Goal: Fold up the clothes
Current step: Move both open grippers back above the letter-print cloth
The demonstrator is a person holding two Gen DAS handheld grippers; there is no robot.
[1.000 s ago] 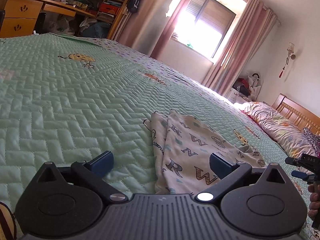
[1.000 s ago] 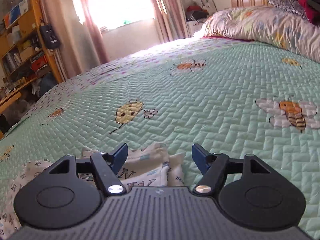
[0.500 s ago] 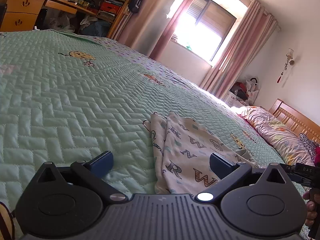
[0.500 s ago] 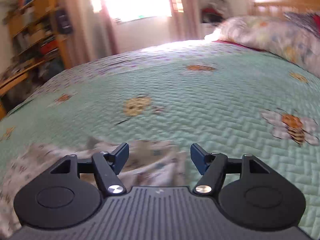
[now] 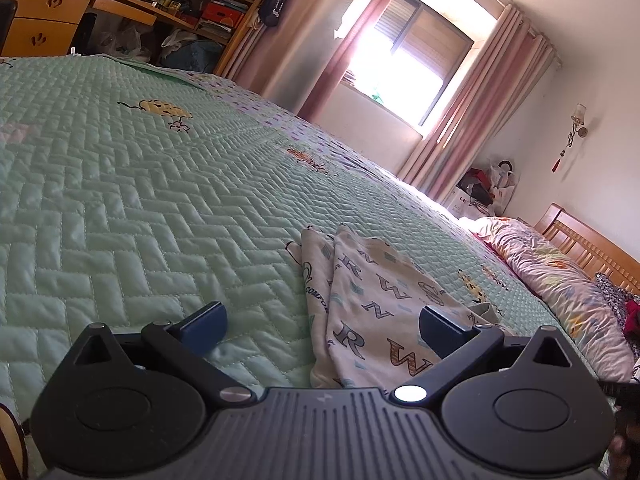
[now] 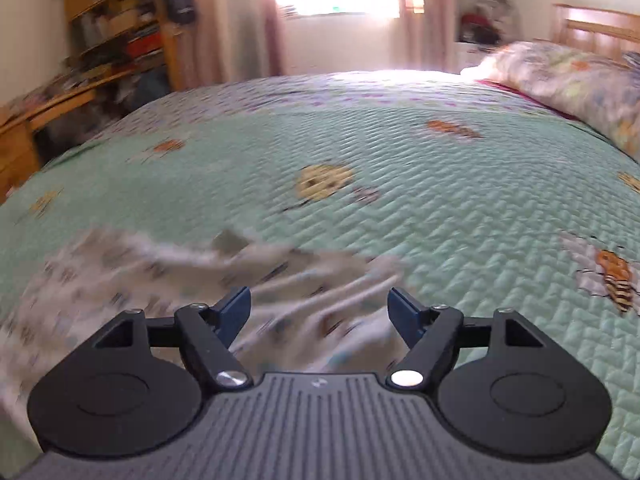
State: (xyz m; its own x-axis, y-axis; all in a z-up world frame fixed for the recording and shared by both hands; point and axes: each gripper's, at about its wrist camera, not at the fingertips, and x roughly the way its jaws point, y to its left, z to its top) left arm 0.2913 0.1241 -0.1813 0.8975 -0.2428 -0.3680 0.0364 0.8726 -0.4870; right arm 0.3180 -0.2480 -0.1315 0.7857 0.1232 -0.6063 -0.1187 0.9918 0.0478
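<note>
Our left gripper [image 5: 322, 322] hovers with fingers spread wide over the cream letter-printed cotton garment [image 5: 372, 312], which lies folded on the mint-green quilted bedspread [image 5: 120, 200]. Our right gripper [image 6: 318, 312], fingers likewise spread and holding nothing, points at the same garment, blurred in its view.

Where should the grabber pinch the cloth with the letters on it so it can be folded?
Probably the near end of the letter-print cloth, coming in low from the left gripper's own side. The cloth lies flat on the green quilt as a long strip running away from the open jaws, so its nearest edge looks easiest to pinch and lift over.
</note>
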